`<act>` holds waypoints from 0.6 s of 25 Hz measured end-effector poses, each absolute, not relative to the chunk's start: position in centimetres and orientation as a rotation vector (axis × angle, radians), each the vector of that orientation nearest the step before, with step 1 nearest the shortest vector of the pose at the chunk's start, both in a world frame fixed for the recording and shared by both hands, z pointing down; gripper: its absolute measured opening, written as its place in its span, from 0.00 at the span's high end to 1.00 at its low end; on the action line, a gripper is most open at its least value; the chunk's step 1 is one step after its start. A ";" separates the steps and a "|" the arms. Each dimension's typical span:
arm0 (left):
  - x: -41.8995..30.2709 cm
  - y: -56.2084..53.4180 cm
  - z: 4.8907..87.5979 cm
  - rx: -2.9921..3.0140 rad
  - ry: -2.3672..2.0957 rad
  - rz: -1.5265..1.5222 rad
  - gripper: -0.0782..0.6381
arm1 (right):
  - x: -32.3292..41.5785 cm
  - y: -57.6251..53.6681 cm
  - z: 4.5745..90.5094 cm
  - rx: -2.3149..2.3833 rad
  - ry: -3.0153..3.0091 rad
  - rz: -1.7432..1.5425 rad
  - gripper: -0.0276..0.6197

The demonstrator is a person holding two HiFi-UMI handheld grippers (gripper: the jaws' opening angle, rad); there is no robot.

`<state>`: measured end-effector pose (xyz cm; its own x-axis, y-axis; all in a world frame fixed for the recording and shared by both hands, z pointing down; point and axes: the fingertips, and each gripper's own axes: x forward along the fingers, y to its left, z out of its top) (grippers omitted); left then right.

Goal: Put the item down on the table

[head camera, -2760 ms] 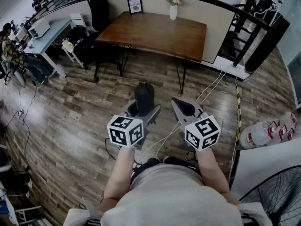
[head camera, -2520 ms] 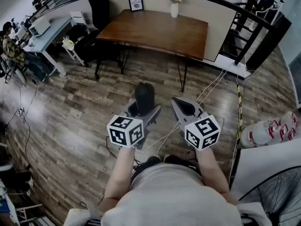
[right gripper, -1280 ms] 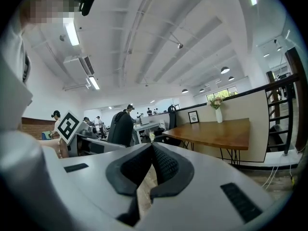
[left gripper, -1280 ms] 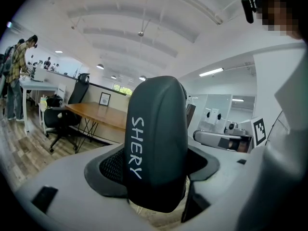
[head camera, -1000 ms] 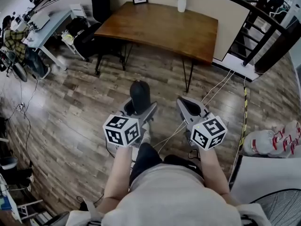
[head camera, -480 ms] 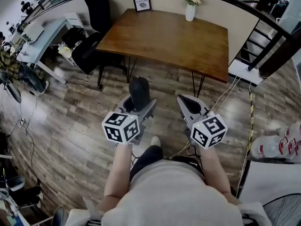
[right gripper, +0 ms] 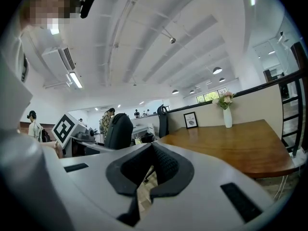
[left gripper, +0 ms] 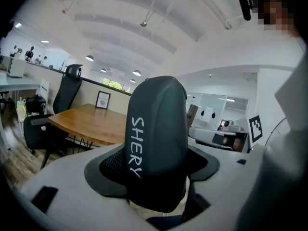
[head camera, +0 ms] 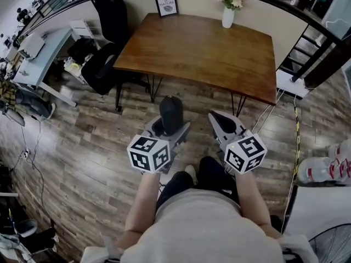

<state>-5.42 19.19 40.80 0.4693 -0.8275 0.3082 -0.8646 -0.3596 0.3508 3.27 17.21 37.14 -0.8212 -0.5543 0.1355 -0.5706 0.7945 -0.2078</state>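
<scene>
A dark rounded item with white lettering stands upright between the jaws of my left gripper, which is shut on it. In the left gripper view the item fills the middle and hides most of the gap of the left gripper. My right gripper is shut with nothing in it, its tips meeting. Both are held over the wood floor, short of the brown wooden table, which shows ahead in both gripper views.
A framed picture and a white vase with flowers stand at the table's far edge. A black office chair sits at its left end, beside a white desk. Cables trail on the floor at the right.
The table has come nearer and larger in the head view as both grippers travelled toward it. The dark item stays upright in the left gripper. The right gripper stays shut.
</scene>
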 end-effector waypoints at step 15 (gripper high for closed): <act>-9.5 9.1 42.4 2.233 -1.395 0.117 0.40 | -2.1 6.3 38.4 0.860 -2.915 0.391 0.94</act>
<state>-9.53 9.06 42.37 0.4712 -0.8193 0.3267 -0.8622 -0.3496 0.3666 -2.13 6.29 38.37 -0.8396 -0.5234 0.1454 -0.5433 0.8101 -0.2204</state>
